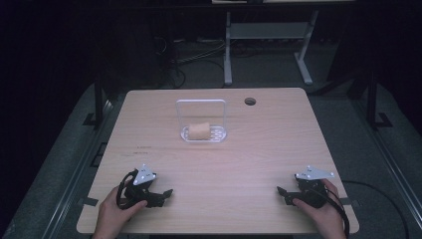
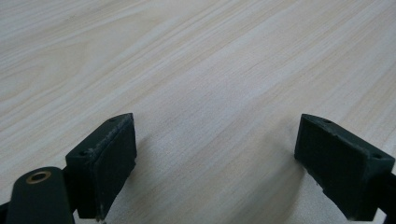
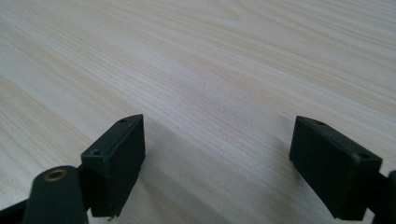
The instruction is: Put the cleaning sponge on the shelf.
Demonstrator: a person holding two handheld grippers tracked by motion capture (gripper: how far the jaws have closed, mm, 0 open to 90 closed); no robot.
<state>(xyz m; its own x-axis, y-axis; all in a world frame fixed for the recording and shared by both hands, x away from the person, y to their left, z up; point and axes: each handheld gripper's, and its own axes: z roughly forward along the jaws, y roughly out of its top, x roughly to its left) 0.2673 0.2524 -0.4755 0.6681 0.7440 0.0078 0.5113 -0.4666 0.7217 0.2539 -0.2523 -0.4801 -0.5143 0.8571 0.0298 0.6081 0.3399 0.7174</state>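
Light wooden table (image 1: 219,164): tan foam-like cylinder (image 1: 198,131) lies in a clear plastic tray w/ upright frame (image 1: 201,117), near far edge, centre. Left gripper (image 1: 166,193) & right gripper (image 1: 281,191) rest by near corners, jaws wide, empty. Best approach: reach forward, straddle cylinder squarely, avoid frame.

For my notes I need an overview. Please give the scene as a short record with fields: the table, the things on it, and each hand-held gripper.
surface: light wooden table with a round hole near its far right corner
rack: clear rack at the middle of the far half, with an upright frame at its back
item in rack: tan roll-shaped piece lying on the rack's base
left hand-held gripper: near left corner, jaws open, nothing between them
right hand-held gripper: near right corner, jaws open, nothing between them
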